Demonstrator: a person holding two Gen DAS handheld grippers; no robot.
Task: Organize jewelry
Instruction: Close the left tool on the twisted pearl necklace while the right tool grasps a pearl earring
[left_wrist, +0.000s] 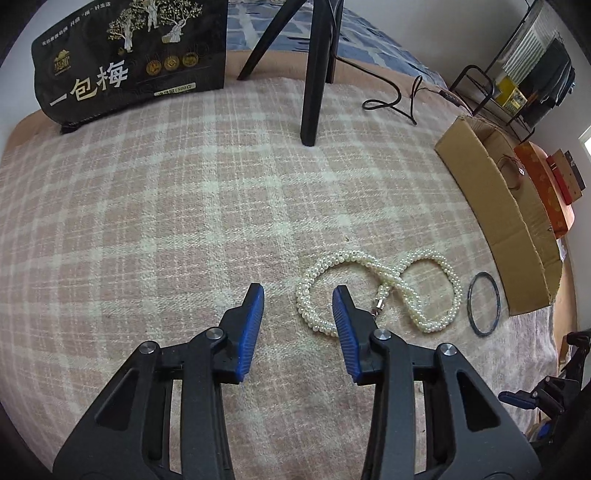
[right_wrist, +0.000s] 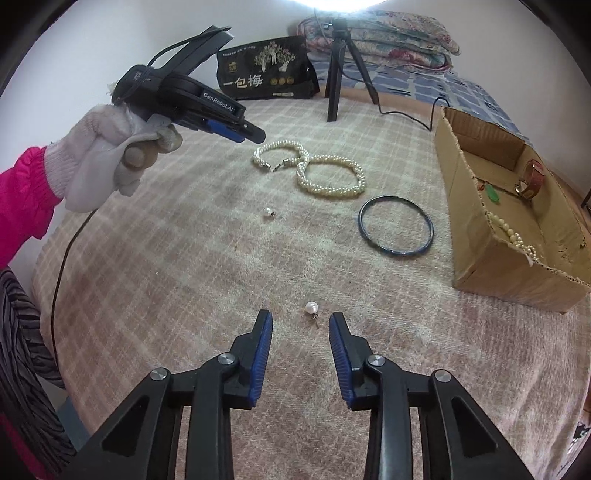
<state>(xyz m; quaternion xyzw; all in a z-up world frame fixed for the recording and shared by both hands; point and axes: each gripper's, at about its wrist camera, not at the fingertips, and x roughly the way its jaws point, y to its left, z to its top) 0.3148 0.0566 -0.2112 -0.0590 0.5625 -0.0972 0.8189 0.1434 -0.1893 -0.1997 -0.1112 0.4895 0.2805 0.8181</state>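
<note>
A thick white pearl necklace (left_wrist: 436, 258) lies in a figure-eight on the pink plaid blanket. My left gripper (left_wrist: 298, 293) hovers open over the necklace's left loop, its right finger covering part of the beads and only blanket between the pads. In the right wrist view a gloved hand (right_wrist: 96, 166) holds that left gripper (right_wrist: 258, 136) above the necklace (right_wrist: 332, 177). My right gripper (right_wrist: 301, 317) is open, with a pearl earring (right_wrist: 311, 307) lying just past its fingertips. A second pearl earring (right_wrist: 268, 212) and a dark bangle (right_wrist: 360, 221) lie farther off.
A torn cardboard box (right_wrist: 491, 251) at the right holds a watch (right_wrist: 532, 181), a green pendant (right_wrist: 493, 194) and a pearl strand (right_wrist: 513, 234). A black tripod (right_wrist: 334, 74), its cable and a black snack bag (right_wrist: 266, 74) stand at the back. The bangle (left_wrist: 468, 306) lies beside the box (left_wrist: 495, 206).
</note>
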